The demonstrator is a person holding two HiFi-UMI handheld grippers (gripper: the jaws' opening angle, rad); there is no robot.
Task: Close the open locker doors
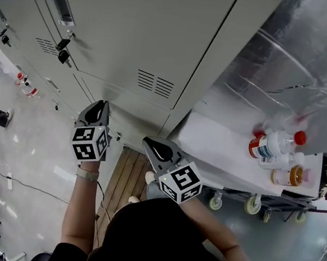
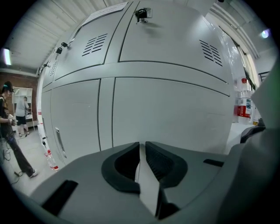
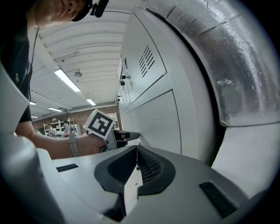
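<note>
Floor (image 1: 32, 156) on the far left has a couple of small bottles (image 1: 27, 87) standing by the locker base. Next over, the grey locker doors (image 1: 135, 31) fill most of the head view, and every one I can see sits flush w/ its frame, top row and bottom row, nothing hanging ajar. Left gripper (image 1: 98, 106) is held up close to a lower door; can't tell if it's actually touching. Its jaws are only a crack apart w/ nothing btwn them. Right gripper (image 1: 149, 143) sits just beside it, near the locker's right corner, jaws clenched tip to tip and empty. Under both there's a slatted wooden board (image 1: 124, 179). Right of that, a white wheeled cart (image 1: 210, 141) w/ a few bigger bottles (image 1: 274, 146) on it, and crinkly foil sheeting (image 1: 309, 69) behind.
</note>
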